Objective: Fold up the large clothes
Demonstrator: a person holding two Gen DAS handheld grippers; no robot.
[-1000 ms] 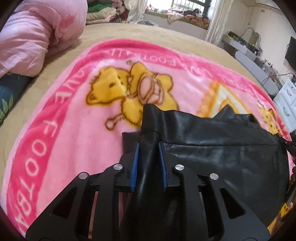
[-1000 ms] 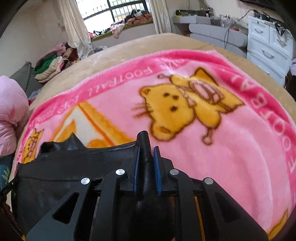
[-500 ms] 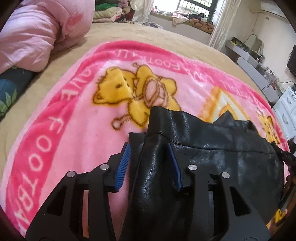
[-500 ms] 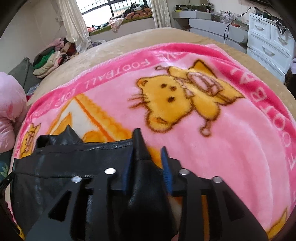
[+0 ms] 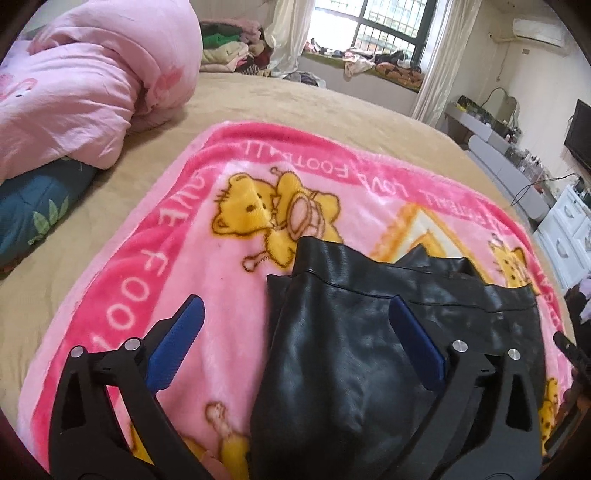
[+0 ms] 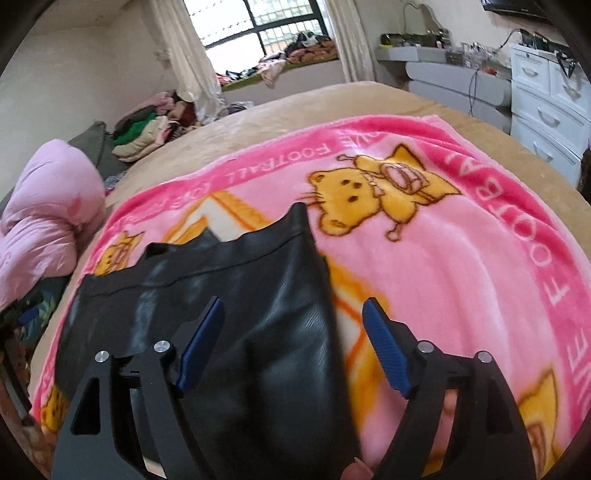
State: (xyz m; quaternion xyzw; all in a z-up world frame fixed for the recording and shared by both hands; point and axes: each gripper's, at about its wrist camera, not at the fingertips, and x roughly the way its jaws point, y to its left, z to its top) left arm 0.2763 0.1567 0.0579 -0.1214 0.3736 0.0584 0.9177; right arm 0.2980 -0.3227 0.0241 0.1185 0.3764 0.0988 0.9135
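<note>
On the pink blanket (image 5: 177, 236) lies the black leather garment (image 5: 332, 350) — crosswise; left gripper (image 5: 299, 339) and right gripper (image 6: 293, 332) have just spread wide, unclamped.

Soft window (image 5: 391, 33) daylight, fisheye-warped, slightly blurred.

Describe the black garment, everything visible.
The black garment looks like glossy leather or faux leather, with stitched seams and a hemmed far edge. It lies folded and bunched on the pink cartoon blanket. Both the left gripper and right gripper have just been opening; their blue pads stand clear of it, the fabric loose between them.
</note>
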